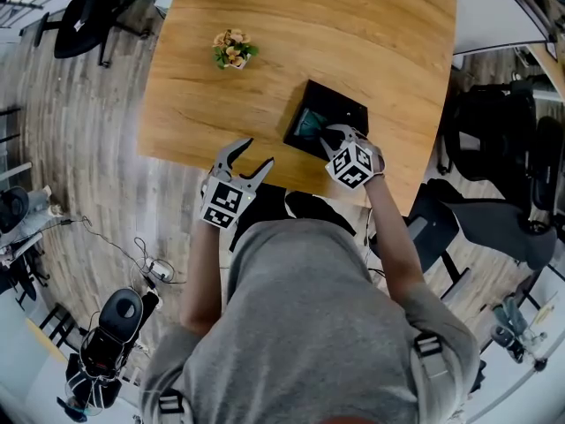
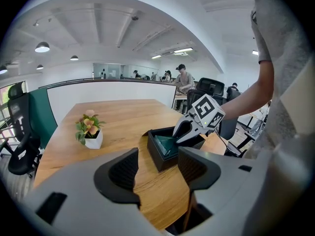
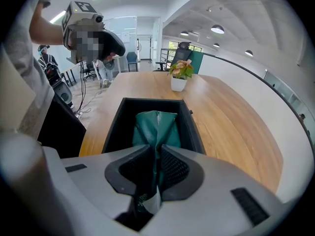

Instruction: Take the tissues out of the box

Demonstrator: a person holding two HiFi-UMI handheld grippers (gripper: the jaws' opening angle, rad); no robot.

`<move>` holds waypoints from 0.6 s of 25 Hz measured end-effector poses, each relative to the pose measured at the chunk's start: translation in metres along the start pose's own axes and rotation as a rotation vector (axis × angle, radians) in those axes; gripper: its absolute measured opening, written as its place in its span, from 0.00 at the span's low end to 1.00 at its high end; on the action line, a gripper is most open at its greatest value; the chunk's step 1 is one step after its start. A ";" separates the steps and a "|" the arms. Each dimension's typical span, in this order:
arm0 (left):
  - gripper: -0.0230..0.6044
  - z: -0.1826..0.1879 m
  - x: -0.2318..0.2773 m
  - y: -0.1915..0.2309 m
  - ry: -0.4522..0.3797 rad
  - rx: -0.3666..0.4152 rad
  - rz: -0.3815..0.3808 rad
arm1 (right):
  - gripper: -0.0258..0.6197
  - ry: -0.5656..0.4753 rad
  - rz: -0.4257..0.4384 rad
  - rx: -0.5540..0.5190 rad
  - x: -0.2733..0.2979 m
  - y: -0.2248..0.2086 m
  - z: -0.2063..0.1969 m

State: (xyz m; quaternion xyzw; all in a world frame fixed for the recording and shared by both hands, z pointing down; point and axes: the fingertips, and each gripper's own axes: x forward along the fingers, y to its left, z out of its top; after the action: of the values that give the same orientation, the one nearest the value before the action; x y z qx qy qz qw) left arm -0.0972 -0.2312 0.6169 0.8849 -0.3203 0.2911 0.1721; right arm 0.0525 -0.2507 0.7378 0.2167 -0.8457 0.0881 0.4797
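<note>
An open black box (image 1: 346,108) lies on the wooden table (image 1: 353,34) near its front right edge, with a dark green tissue (image 1: 309,124) standing up inside. My right gripper (image 1: 328,134) reaches down into the box. In the right gripper view its jaws (image 3: 155,166) pinch the green tissue (image 3: 156,127), with the box wall (image 3: 115,127) on either side. My left gripper (image 1: 248,155) hovers open over the table's front edge, left of the box and holding nothing. The left gripper view (image 2: 157,173) shows the box (image 2: 158,159) and my right gripper (image 2: 180,133) ahead.
A small white pot of flowers (image 1: 233,49) stands on the table's far left part. Black office chairs (image 1: 494,131) crowd the right side, and another chair (image 1: 84,11) is at the top left. Gear and cables (image 1: 115,325) lie on the floor at the left.
</note>
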 end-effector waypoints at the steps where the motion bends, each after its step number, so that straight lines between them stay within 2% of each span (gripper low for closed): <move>1: 0.46 0.000 0.000 0.000 0.001 0.001 0.002 | 0.14 -0.002 -0.002 0.005 0.000 -0.001 0.000; 7: 0.45 0.004 0.000 -0.002 -0.002 0.007 0.008 | 0.08 -0.011 -0.006 0.014 -0.001 -0.002 0.001; 15: 0.44 0.008 -0.003 -0.011 -0.008 0.023 0.018 | 0.06 -0.029 0.009 0.027 -0.005 0.001 0.002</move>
State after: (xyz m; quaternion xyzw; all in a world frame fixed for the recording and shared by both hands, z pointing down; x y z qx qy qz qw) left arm -0.0887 -0.2255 0.6078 0.8850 -0.3257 0.2928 0.1581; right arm 0.0531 -0.2492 0.7324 0.2208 -0.8523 0.0982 0.4640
